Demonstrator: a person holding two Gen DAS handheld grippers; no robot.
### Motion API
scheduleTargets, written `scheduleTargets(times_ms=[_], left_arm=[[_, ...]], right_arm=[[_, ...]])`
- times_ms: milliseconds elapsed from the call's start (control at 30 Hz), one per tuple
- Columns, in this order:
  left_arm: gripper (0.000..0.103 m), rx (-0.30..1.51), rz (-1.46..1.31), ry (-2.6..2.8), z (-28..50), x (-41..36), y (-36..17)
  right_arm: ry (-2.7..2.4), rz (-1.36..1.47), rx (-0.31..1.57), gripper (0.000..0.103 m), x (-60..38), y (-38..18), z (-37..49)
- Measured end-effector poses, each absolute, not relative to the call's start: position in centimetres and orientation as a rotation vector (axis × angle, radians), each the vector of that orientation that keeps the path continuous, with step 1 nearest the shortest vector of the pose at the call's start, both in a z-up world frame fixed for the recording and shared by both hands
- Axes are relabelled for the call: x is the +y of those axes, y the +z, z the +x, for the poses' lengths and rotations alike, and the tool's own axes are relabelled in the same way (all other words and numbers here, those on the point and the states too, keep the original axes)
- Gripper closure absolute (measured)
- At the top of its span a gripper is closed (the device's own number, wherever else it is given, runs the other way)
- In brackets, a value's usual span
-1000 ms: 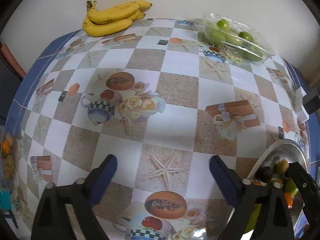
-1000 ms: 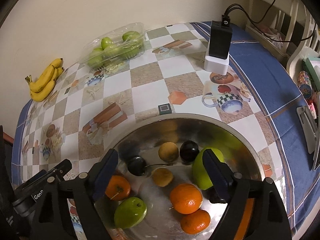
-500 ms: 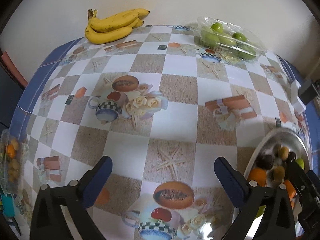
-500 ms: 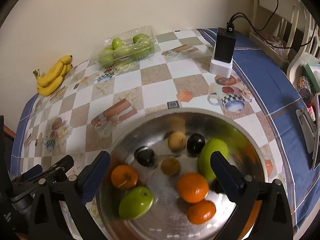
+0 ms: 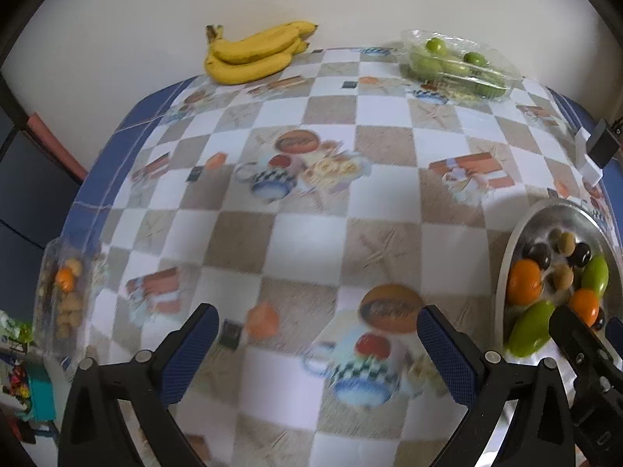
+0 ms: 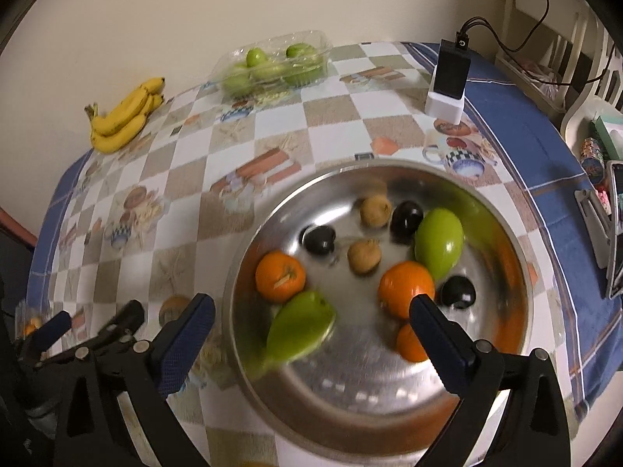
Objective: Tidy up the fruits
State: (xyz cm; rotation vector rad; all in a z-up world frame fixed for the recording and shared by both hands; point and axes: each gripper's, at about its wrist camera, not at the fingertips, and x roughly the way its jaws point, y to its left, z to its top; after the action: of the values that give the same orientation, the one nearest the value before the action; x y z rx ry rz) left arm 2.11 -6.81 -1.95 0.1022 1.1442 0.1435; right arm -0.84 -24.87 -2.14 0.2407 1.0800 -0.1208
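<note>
Desk [image 5: 311,233] under a checked cloth with cup and starfish prints, blue at the borders. Steel bowl [image 6: 502,241] near the right edge, wide and shallow, holding two green mangoes [image 6: 439,242], three oranges [image 6: 405,288], three dark plums [image 6: 407,215] and two small brown fruits [image 6: 364,256], all loose and mostly apart. Left claw [image 5: 317,344] tilted steeply down over bare cloth just left of the bowl, jaws just opened to full spread, nothing between them. Right claw [image 6: 311,330] tilted steeply down above the bowl's near-left rim, jaws wide apart, empty; one blurred mango and an orange in the gap below. Both claws side by side, the right one's fingers showing at the lower right corner of the left wrist view. Banana bunch [image 5: 255,56] at the far edge against the wall. Clear clamshell of green fruit [image 5: 459,66] further right along that edge. Black charger on a white block [image 6: 449,78] at the far right. Small clear tray with mixed fruit [image 5: 64,295] at the left edge, blurred.
</note>
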Motion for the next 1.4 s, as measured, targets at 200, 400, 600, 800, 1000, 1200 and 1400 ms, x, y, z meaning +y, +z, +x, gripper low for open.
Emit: scheduleTargets(times_ms=[200, 400, 600, 800, 1000, 1200, 1400], left_arm=[[0.0, 1.171, 0.13, 0.191, -0.3, -5.8, -0.5], [0.0, 1.16, 0.152, 0.206, -3.1, -5.6, 1.1], [0.0, 1.152, 0.15, 0.192, -5.4, -5.3, 1.9], [0.0, 1.132, 0.146, 0.199, -7.2, -4.7, 2.7], [0.0, 1.114, 0.141, 0.187, -8.3, -4.3, 3.0], [0.0, 1.09, 0.111, 0.177, -8.8, -4.0, 3.3], [0.0, 1.08, 0.1, 0.169, -9.0, -3.9, 3.4]], right_arm=[[-0.134, 0.203, 1.095, 0.003, -24.2, -0.6, -3.1], [-0.153, 0.175, 1.072, 0.003, -24.0, 1.7, -5.5], [-0.162, 0.157, 1.041, 0.003, -23.5, 3.1, -7.9], [-0.184, 0.133, 1.036, 0.003, -22.9, 3.2, -9.4], [-0.195, 0.11, 1.037, 0.003, -22.3, 2.9, -10.3], [-0.207, 0.091, 1.02, 0.003, -21.9, 3.0, -10.9], [-0.216, 0.059, 0.998, 0.003, -21.4, 3.3, -11.1]])
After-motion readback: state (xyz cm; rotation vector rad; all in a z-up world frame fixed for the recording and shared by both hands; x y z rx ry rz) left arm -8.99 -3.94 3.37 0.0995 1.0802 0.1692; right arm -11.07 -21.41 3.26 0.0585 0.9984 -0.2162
